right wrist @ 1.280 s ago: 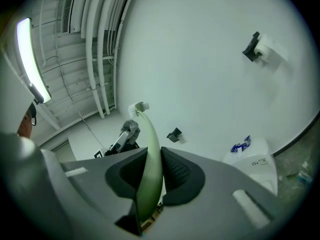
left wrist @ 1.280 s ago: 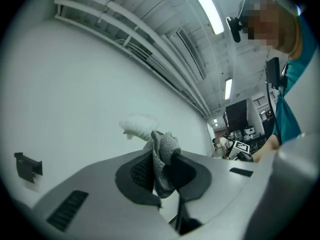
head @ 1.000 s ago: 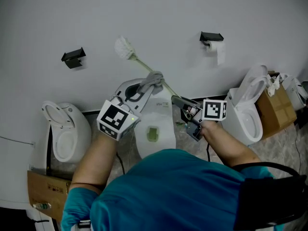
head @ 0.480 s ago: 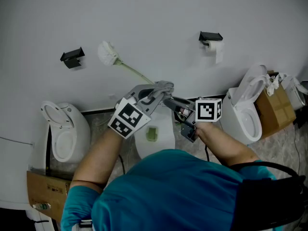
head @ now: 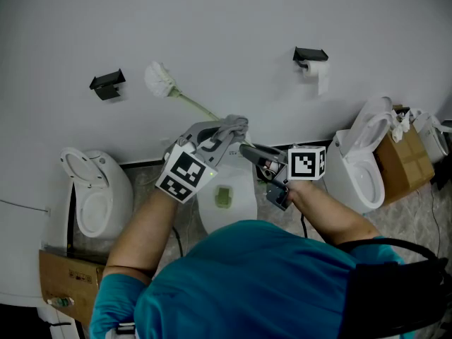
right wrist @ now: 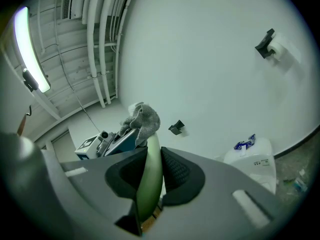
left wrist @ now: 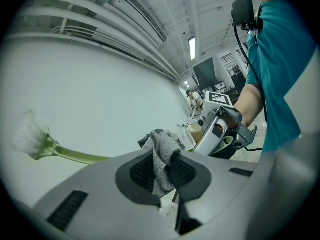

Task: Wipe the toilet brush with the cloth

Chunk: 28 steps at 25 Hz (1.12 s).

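While both arms reach forward, the left tongs (head: 224,133) pinch the cloth (head: 234,125) against the brush (head: 162,80), its handle clamped in the right tongs (head: 246,149).

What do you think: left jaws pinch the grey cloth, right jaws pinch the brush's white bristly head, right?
No. The right gripper view shows the right gripper shut on the toilet brush handle, not its white head. The left gripper does pinch the cloth.

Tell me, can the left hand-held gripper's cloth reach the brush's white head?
Probably yes: the left hand-held gripper holds the cloth against the green handle, and nothing blocks the stretch up to the brush head.
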Motion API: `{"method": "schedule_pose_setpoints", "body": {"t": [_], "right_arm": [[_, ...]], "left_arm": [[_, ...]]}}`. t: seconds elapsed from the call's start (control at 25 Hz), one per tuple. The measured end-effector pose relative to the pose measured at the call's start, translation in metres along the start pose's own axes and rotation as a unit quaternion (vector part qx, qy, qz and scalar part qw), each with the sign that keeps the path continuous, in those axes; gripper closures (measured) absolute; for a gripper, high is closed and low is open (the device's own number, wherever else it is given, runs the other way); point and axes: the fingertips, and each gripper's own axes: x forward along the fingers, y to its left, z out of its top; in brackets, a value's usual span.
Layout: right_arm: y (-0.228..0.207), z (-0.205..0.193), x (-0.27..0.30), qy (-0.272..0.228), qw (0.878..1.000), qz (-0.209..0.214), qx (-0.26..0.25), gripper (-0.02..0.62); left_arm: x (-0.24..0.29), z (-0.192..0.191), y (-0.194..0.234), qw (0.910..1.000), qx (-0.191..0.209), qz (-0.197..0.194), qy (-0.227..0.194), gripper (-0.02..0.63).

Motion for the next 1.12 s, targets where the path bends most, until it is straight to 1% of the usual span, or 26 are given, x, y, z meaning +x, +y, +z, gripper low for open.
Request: {"method": "schedule_pose_setpoints", "body": {"t": [0.12, 0.28, 0.44, 0.6, 0.84, 1.0, 1.12], "right_arm": [[-0.002, -0.002, -0.003, 0.002, 1.0, -0.006, 0.003, 0.535], [0.001, 0.0, -0.002, 0.003, 1.0, 0.007, -0.009, 0.535], [0.003, -0.003, -0.008, 0.002, 1.0, 0.019, -0.001, 0.535], [-0.003, -0.005, -0.011, 0.003, 1.0, 0.004, 0.001, 0.535], [-0.005, -0.006, -0.011, 0.006, 1.0, -0.001, 0.004, 0.535], [-0.002, -0.005, -0.009, 0.008, 1.0, 0.007, -0.004, 0.535], [0.0, -0.005, -0.008, 0.008, 1.0, 0.013, -0.002, 0.535]], "left_arm": [[-0.002, 0.001, 0.003, 1.0, 0.003, 0.008, -0.001, 0.569], [-0.004, -0.001, 0.01, 0.9998, 0.009, 0.018, 0.001, 0.569], [-0.005, 0.001, 0.01, 0.9996, 0.013, 0.027, 0.0, 0.569], [-0.008, 0.001, 0.016, 0.9993, 0.013, 0.035, -0.002, 0.569], [-0.013, 0.001, 0.024, 0.9989, 0.014, 0.045, -0.002, 0.569], [-0.015, 0.0, 0.029, 0.9986, 0.016, 0.05, -0.001, 0.569], [-0.017, 0.0, 0.033, 0.9983, 0.018, 0.055, -0.001, 0.569]]}}
